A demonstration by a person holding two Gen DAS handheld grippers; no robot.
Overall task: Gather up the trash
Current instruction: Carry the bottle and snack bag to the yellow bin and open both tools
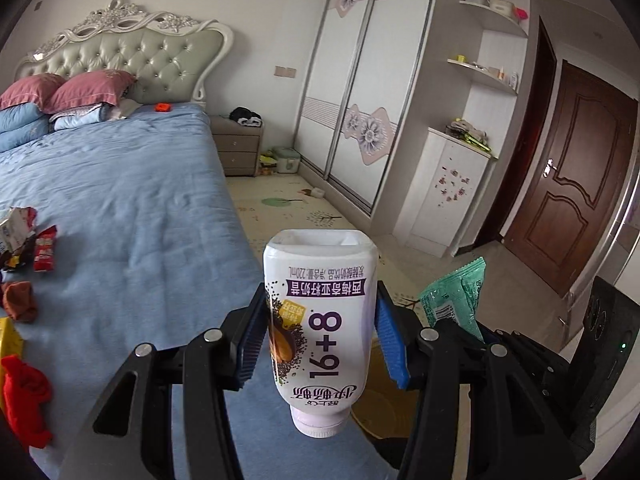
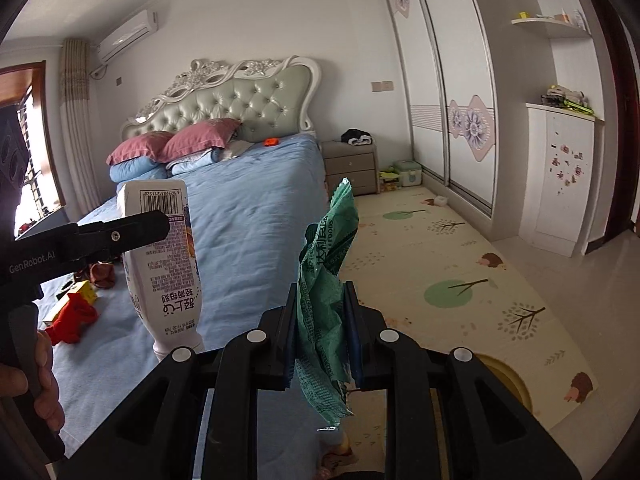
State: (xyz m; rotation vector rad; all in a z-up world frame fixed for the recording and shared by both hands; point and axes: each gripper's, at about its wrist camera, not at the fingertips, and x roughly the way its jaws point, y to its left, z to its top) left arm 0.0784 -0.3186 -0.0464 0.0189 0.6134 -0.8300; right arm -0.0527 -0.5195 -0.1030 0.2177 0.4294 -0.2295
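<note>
My left gripper (image 1: pixel 320 332) is shut on a white drink bottle (image 1: pixel 320 320) with a purple label, held cap-down over the bed's near corner. The same bottle (image 2: pixel 160 264) shows at the left of the right wrist view, with the left gripper's finger (image 2: pixel 120 234) across it. My right gripper (image 2: pixel 322 334) is shut on a crumpled green snack wrapper (image 2: pixel 326 300) that sticks up between the pads. That wrapper (image 1: pixel 456 300) also appears at the right of the left wrist view. More wrappers (image 1: pixel 28 240) lie on the bed at the left edge.
The blue bed (image 1: pixel 132 220) fills the left, with red cloth (image 1: pixel 24 400), a brown item (image 1: pixel 18 300) and a yellow box (image 2: pixel 80 292) on it. A patterned floor mat (image 2: pixel 440 280) lies to the right, beside the wardrobe (image 2: pixel 448 100). A dark wooden door (image 1: pixel 568 184) stands at far right. A hand (image 2: pixel 44 384) grips the left handle.
</note>
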